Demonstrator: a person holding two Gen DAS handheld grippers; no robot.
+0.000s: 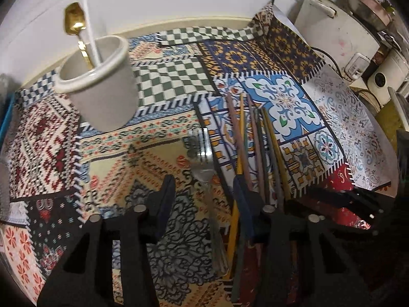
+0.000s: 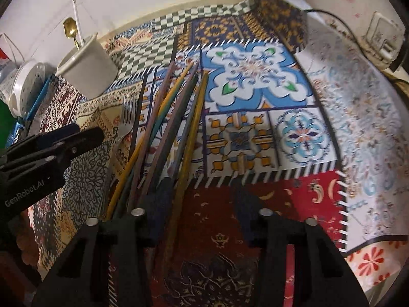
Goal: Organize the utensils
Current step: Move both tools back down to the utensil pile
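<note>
A beige cup (image 1: pixel 97 81) stands at the back left on the patchwork cloth (image 1: pixel 163 81), holding a gold spoon (image 1: pixel 74 19) and a white stick. A silver fork (image 1: pixel 202 153) lies on the cloth with its handle running between the spread fingers of my left gripper (image 1: pixel 204 197), and no pad touches it. Several coloured chopsticks (image 1: pixel 255 140) lie in a loose bundle just right of the fork, under the left gripper's right finger. My right gripper (image 2: pixel 202 202) hangs open over the chopsticks (image 2: pixel 173 117). Most pass by its left finger, and one yellow stick lies inside the gap.
A white appliance (image 1: pixel 332 33) with cables stands at the back right, and a wall socket (image 2: pixel 381 41) sits beside it. A white perforated lid (image 2: pixel 28 87) and a blue edge (image 2: pixel 38 99) lie at the far left. A wall runs behind the cup (image 2: pixel 87 74).
</note>
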